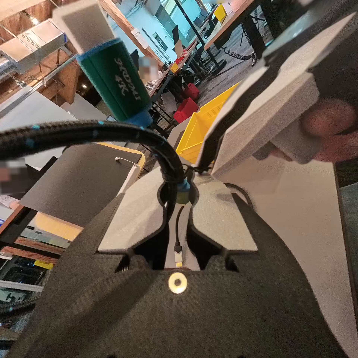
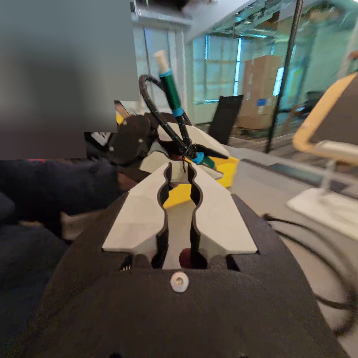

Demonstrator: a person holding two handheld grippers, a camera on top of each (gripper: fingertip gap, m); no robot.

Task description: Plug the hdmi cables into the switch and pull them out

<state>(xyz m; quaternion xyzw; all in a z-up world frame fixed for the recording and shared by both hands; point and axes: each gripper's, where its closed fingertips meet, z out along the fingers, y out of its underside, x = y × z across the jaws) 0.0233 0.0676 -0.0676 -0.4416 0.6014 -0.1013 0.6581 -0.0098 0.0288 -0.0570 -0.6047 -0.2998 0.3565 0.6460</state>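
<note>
Green-shelled hdmi cable [image 1: 114,81] ends hang bundled in the left tongs [image 1: 179,190], pinched shut on them above the surface [image 1: 271,193]; right tongs [image 2: 179,168] hover slightly spread, empty (no switch visible). Plugging seemingly remains.

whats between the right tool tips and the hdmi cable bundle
Only a thin black tie hanging off the hdmi cable bundle toward the right tool, seen in the right wrist view.

My left claw [image 1: 179,186] has pale grey fingers on a black body, and the cable [image 1: 58,133] bunched between them is black braid flecked with blue. Its plug [image 1: 116,81] above is dark green with blue bands and a pale cap, while a yellow bin [image 1: 203,126] sits beyond.
</note>
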